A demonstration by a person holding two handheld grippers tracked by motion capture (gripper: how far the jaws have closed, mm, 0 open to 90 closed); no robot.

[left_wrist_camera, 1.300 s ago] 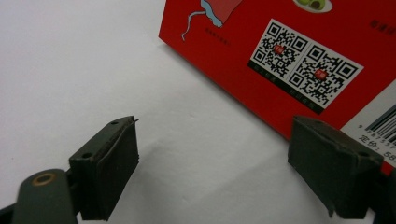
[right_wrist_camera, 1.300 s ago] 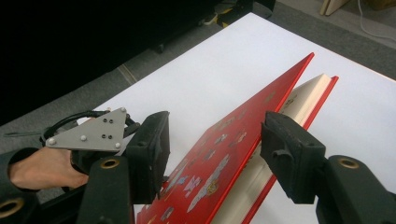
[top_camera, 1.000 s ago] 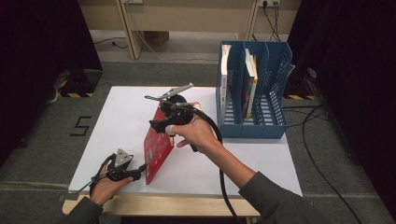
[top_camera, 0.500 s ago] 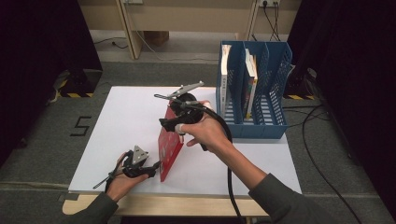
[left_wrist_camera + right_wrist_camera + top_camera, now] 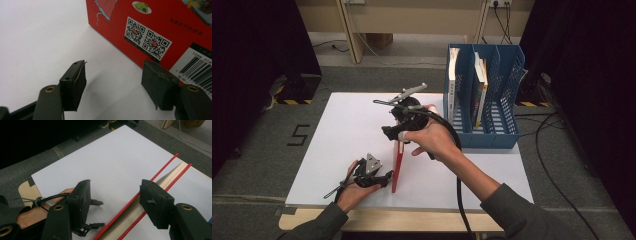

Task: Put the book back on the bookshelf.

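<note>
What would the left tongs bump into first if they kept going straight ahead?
Probably the red book: its cover stands right ahead of the left tongs, with bare white table between them.

Support: white tabletop (image 5: 347, 130) with a bare wooden front edge (image 5: 307, 220), standing on grey carpeted floor (image 5: 257, 165).

On the tabletop:
- Red book (image 5: 398, 167), upright on one edge near the front, spine-line running front to back. In the left gripper view its cover (image 5: 155, 30) meets the white surface along the bottom edge; QR codes and a barcode show.
- Blue file rack (image 5: 484, 100) at the far right corner, three slots; books (image 5: 481, 82) stand upright in the left and middle slots.

On the floor: a dark "5" mark (image 5: 298, 135) left of the table, cables (image 5: 557, 150) to the right.
</note>
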